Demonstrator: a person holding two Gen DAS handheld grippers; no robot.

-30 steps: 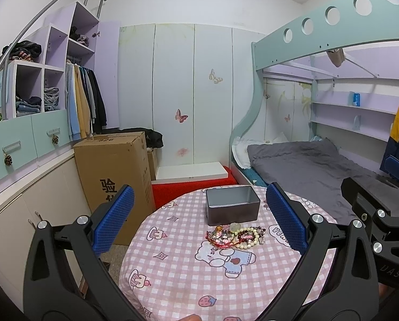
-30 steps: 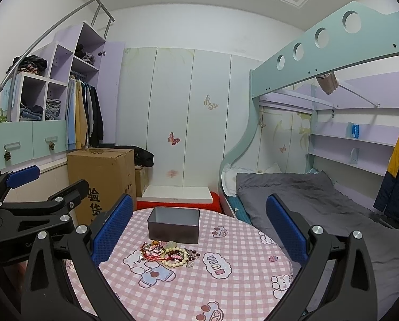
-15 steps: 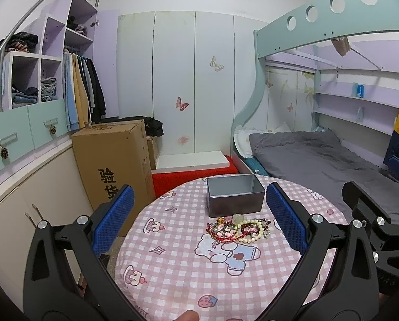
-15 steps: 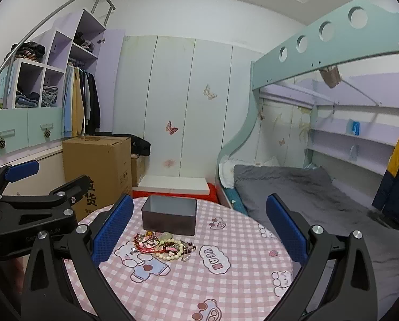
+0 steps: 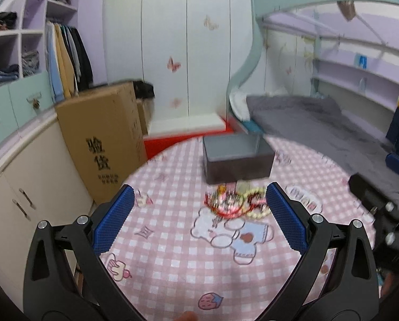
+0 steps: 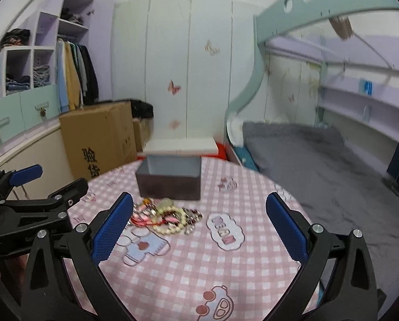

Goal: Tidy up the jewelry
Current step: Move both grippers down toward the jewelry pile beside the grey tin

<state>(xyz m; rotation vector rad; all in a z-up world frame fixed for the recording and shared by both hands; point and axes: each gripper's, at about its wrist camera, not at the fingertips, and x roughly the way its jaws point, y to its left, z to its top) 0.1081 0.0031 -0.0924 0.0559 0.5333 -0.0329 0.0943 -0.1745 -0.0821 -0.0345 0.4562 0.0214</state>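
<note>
Your left hand-held gripper [image 5: 199,212] and right hand-held gripper [image 6: 199,218] both gape wide, holding nothing. One tangled heap of beaded jewelry [image 6: 166,216] lies on the pink checked round surface [image 6: 199,267], beyond both, just before one grey rectangular open box [image 6: 170,178].

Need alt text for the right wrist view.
Open right gripper hovers above a round pink-checked table, facing a tangled heap of beaded jewelry in front of an open grey rectangular box. The left gripper enters at left.
</note>
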